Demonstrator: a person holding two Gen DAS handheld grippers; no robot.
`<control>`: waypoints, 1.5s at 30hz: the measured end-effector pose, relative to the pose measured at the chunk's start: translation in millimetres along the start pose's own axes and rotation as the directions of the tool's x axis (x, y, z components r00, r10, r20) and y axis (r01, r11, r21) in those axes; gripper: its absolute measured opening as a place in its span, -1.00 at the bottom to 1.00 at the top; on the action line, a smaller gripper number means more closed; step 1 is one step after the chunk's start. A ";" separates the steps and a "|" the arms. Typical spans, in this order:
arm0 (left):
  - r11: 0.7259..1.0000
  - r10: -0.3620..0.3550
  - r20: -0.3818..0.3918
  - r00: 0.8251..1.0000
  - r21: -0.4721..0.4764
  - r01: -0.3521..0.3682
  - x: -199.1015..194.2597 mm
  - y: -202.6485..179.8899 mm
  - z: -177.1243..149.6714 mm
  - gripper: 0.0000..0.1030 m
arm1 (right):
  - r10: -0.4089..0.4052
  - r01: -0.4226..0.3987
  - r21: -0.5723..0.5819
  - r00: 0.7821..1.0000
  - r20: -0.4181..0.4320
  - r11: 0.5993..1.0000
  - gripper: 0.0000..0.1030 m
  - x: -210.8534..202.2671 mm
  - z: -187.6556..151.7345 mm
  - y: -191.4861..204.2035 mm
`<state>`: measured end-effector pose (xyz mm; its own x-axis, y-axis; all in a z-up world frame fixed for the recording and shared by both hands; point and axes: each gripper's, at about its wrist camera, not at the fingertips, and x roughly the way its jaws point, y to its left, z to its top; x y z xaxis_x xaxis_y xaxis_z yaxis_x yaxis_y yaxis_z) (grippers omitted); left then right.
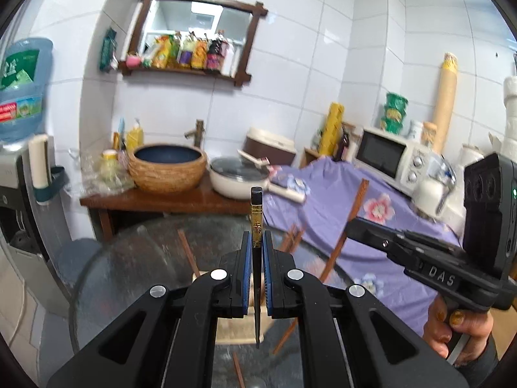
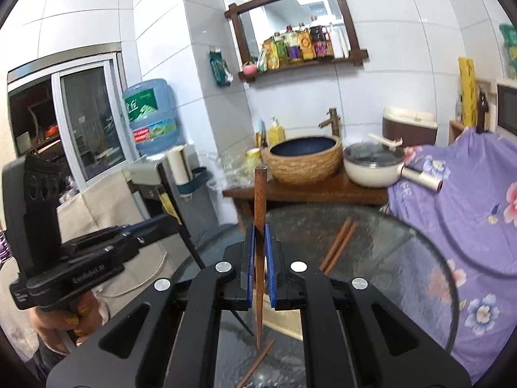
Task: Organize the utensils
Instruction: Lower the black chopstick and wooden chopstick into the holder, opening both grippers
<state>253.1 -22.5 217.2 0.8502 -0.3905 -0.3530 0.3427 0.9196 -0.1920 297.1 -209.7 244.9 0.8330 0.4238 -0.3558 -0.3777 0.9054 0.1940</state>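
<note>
Two tongs each grip one chopstick upright above the glass worktop: the left tongs clamp a black chopstick, the right tongs a brown chopstick.

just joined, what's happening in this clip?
A person holds a pair of tongs in each hand over the round glass table. The left tongs are shut on a black chopstick with gold trim, held upright. The right tongs are shut on a brown wooden chopstick, also upright. Several more brown chopsticks lie scattered on the glass, not yet sorted.
</note>
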 end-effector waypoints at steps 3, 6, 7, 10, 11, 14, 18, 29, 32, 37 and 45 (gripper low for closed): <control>1.000 0.021 0.035 0.999 -0.015 -0.021 3.8 2.4 22.5 -0.87 | -0.016 0.016 0.001 0.999 0.029 1.000 -0.86 4.3 16.9 -0.1; 0.998 0.046 0.055 0.997 -0.035 -0.044 14.7 7.6 37.4 -0.88 | -0.064 0.065 -0.012 0.996 0.066 0.998 -0.86 12.3 26.9 0.5; 0.997 0.060 0.057 0.997 -0.042 -0.057 22.1 9.7 40.1 -0.88 | -0.070 0.071 -0.010 0.995 0.072 0.997 -0.86 14.9 28.4 -0.9; 0.995 0.087 0.059 0.995 -0.060 -0.083 39.6 15.8 39.2 -0.88 | -0.101 0.102 -0.003 0.991 0.086 0.995 -0.86 28.8 24.9 -6.6; 0.994 0.097 0.059 0.994 -0.064 -0.094 45.7 18.0 36.8 -0.88 | -0.115 0.115 0.000 0.989 0.091 0.993 -0.86 34.9 20.7 -9.2; 0.991 0.116 0.049 0.992 -0.072 -0.112 60.2 24.3 25.9 -0.88 | -0.130 0.129 0.017 0.989 0.073 0.992 -0.86 50.8 8.6 -15.3; 0.988 0.139 0.011 0.990 -0.069 -0.138 81.7 28.8 1.7 -0.88 | -0.147 0.145 0.037 0.988 0.040 0.989 -0.86 69.8 -14.2 -22.2; 0.989 0.128 -0.084 0.988 -0.060 -0.133 109.1 33.6 -43.7 -0.88 | -0.152 0.155 0.064 0.987 -0.044 0.986 -0.86 98.9 -55.7 -32.2; 0.990 0.123 -0.105 0.987 -0.061 -0.130 113.7 34.2 -51.0 -0.88 | -0.150 0.154 0.071 0.987 -0.057 0.985 -0.86 102.7 -62.6 -33.7; 0.989 0.125 -0.134 0.983 -0.060 -0.134 120.6 35.6 -59.0 -0.88 | -0.157 0.163 0.075 0.985 -0.075 0.984 -0.86 108.6 -68.8 -37.1; 0.991 0.115 -0.158 0.981 -0.050 -0.124 126.1 32.6 -70.1 -0.87 | -0.174 0.178 0.056 0.982 -0.071 0.982 -0.85 107.8 -79.4 -38.9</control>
<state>343.5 -44.7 102.2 0.8101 -0.2841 -0.5129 0.2139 0.9577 -0.1925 369.5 -197.1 126.4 0.8551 0.2606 -0.4482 -0.2003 0.9634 0.1781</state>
